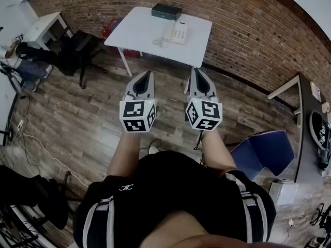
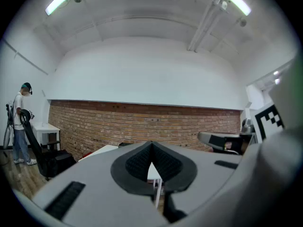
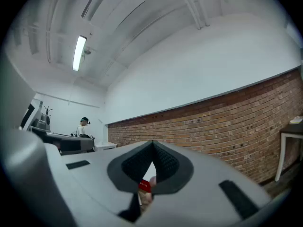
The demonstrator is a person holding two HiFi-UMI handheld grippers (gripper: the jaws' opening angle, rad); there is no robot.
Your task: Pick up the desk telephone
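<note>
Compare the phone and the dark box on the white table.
The phone is white; the box is dark. The phone shows a keypad; the box looks plain. The phone lies nearer the middle of the table; the box sits at its far edge. Both rest on the table.

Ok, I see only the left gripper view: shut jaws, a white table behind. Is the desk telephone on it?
Observer: Yes, the head view shows the white desk telephone on the white table, toward its far side.
Operator: Is anything else there?
Observer: A black box, behind the telephone at the far edge.
Operator: And the right gripper?
Observer: The right gripper is shut and empty, beside the left gripper, short of the table.
</note>
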